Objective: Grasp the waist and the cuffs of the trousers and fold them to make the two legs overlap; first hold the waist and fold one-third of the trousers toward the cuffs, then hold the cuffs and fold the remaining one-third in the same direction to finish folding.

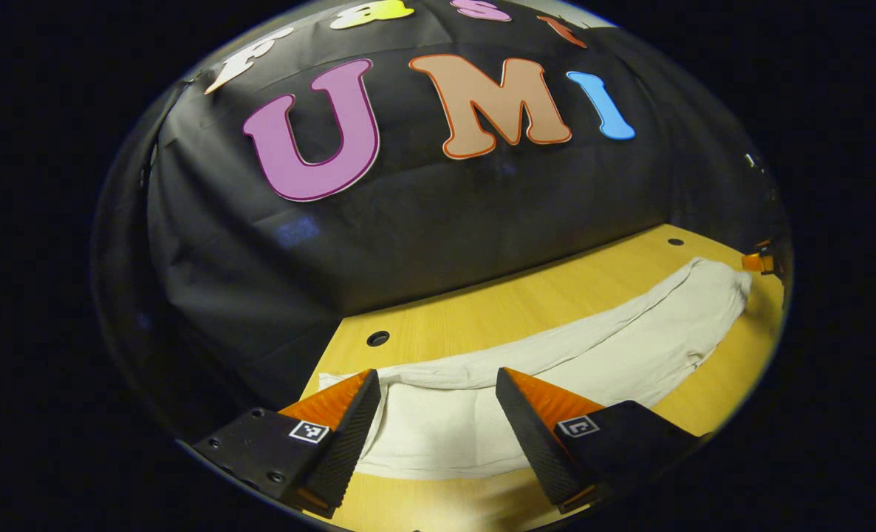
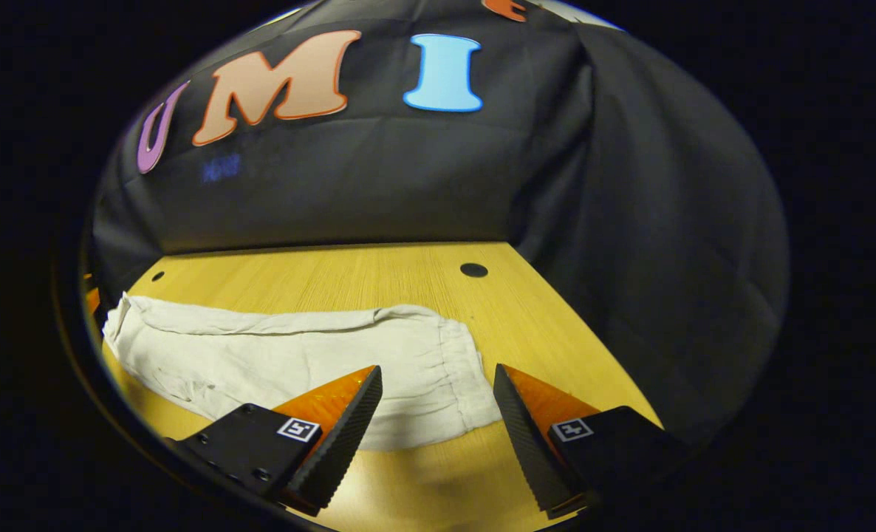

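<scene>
My left gripper (image 1: pixel 438 432) and right gripper (image 2: pixel 438 436) both hang with fingers spread, holding nothing, over opposite ends of the pale trousers (image 2: pixel 275 355) lying lengthwise on the wooden table (image 2: pixel 334 273).

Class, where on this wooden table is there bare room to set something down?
Bare wood lies between the white cloth trousers and the black cloth wall, and right of the waistband on the yellow wooden table. The near edge is crowded by both open grippers.

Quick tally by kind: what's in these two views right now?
Trousers: 1
Table: 1
Holes in the table top: 2
Tools, left tool and right tool: 2
Total: 6
</scene>
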Demonstrator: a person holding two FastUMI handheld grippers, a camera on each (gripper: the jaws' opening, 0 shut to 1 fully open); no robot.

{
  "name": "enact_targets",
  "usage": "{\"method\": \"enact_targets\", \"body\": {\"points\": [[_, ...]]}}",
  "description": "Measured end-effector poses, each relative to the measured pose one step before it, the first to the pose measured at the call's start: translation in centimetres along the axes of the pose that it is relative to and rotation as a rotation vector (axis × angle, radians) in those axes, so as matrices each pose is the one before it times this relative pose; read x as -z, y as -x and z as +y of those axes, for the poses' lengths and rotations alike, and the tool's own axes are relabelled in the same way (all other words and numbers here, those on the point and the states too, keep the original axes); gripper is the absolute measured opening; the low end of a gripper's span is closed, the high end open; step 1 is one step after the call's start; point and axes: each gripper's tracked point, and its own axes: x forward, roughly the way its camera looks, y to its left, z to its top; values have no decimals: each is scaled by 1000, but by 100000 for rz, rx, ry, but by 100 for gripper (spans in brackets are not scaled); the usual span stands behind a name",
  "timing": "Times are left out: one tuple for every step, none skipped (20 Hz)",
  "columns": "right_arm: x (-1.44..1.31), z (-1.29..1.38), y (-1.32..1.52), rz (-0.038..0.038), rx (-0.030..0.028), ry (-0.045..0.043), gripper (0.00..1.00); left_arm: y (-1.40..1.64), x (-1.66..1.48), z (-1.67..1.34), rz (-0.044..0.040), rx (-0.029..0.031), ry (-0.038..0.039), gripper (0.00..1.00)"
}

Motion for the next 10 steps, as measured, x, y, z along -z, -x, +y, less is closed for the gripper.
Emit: {"method": "enact_targets", "body": {"points": [[653,-646,-51,1517,1247,-4819,98,381,-432,-100,-519,-92,577,95],[694,-761,8,1525,1497,-4616,99,363,-357,-83,-34,-263,165,95],[692,-612,-178,1897,1050,-4595,99,344,-269,-129,100,-435,79,95],[635,-304,-167,2306,217,-4748,99,533,-163,-134,-154,-637,122,95],[657,-189,-357,2268,180,-4470,95,673,25,-165,-297,-632,236,95],[547,-232,-327,2100,-159,-4284,96,653,269,-135,294,-569,104,95],[489,-129,-311,1826,-2,-3953,96,291,-74,5,114,-718,-245,95],[237,-28,-475,1775,-240,-3649,92,342,-95,1,100,-512,-382,96],[374,88,-197,2201,-528,-3453,92,262,-69,2,202,-329,-250,95],[467,162,-609,2161,-516,-4324,96,429,114,-98,406,-512,-310,95]]}}
